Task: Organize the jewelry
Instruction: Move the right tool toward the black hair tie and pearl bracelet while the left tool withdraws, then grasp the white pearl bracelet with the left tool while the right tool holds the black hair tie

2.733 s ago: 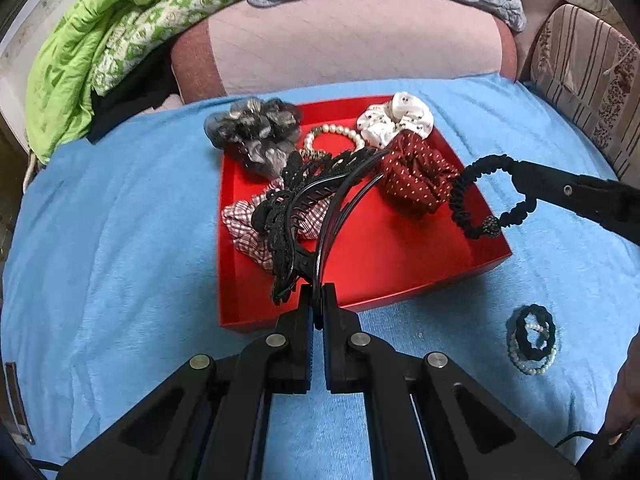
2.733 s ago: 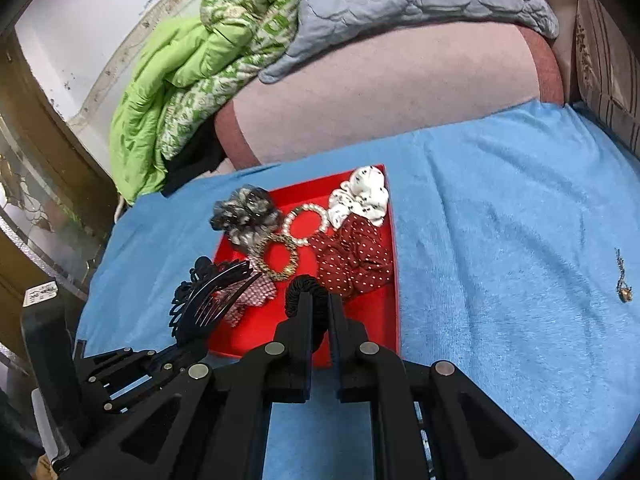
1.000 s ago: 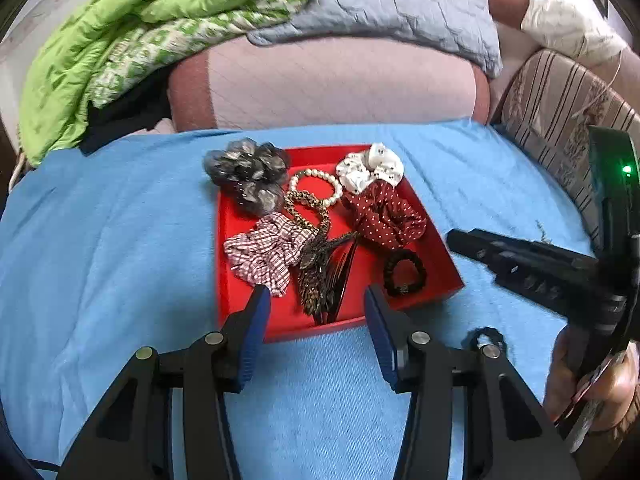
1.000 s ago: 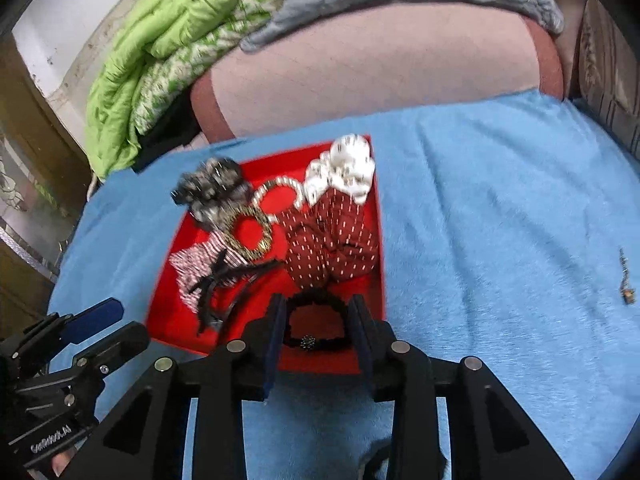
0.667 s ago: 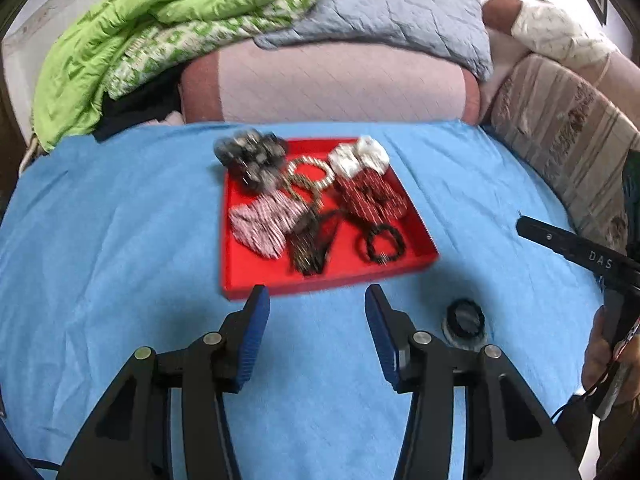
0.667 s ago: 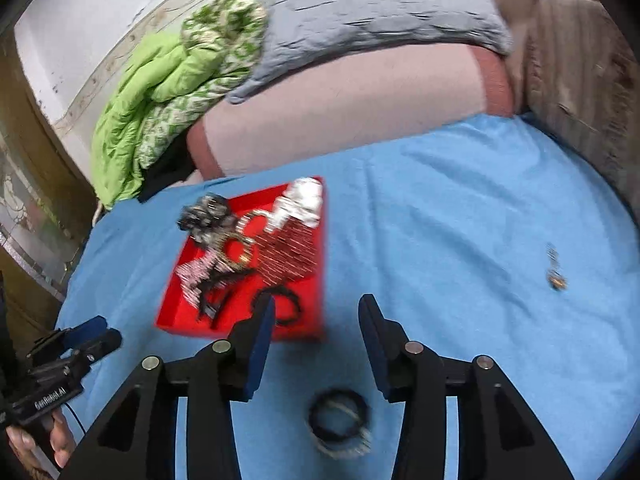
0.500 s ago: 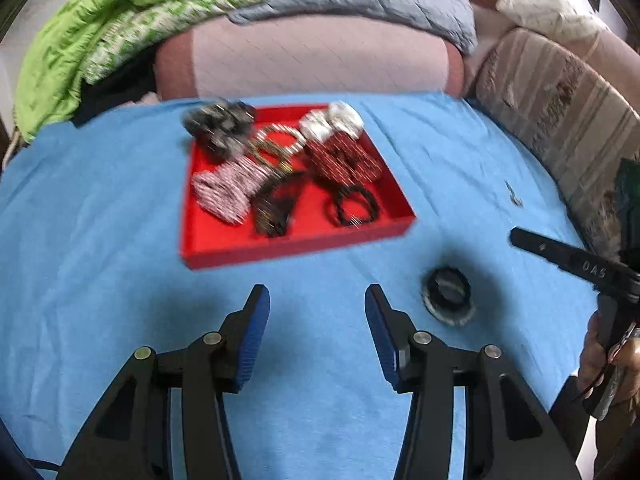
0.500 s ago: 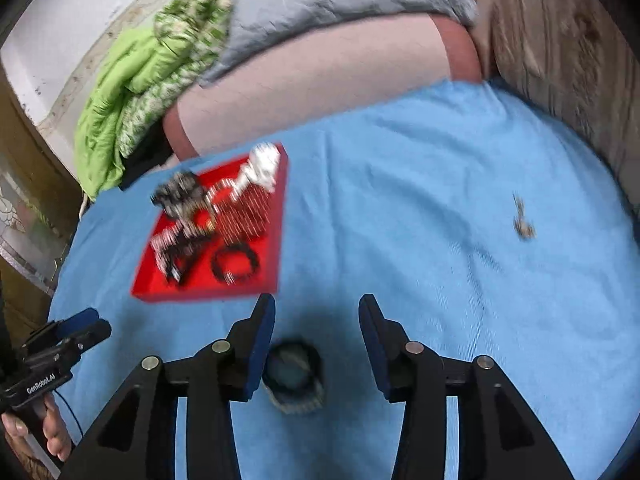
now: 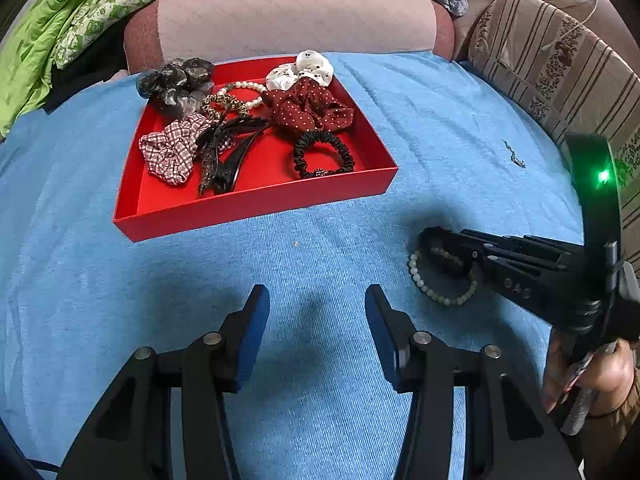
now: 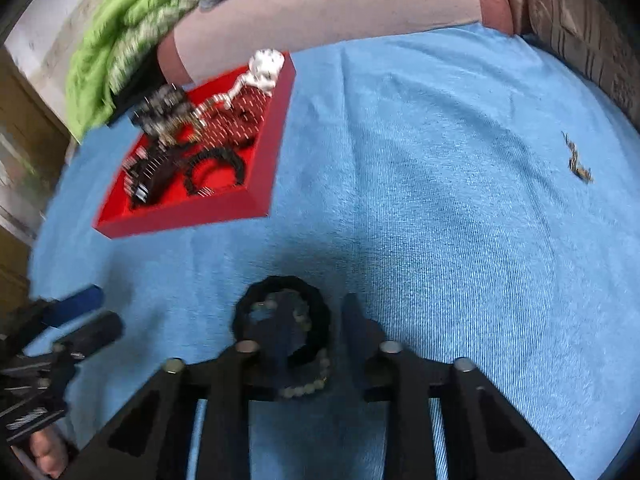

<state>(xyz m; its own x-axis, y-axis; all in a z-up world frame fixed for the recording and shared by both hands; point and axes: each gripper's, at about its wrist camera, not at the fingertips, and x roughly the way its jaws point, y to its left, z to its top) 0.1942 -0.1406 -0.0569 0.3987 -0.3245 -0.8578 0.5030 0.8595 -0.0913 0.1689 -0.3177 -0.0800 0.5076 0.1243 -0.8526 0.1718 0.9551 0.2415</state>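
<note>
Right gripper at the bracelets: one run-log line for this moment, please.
right gripper: closing over black tie and bead bracelet on blue cloth | left gripper: open, empty | red tray: filled

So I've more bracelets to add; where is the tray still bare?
Bare floor of the red tray lies along its near wall, before the plaid scrunchie and black hair tie. The back half is crowded.
</note>
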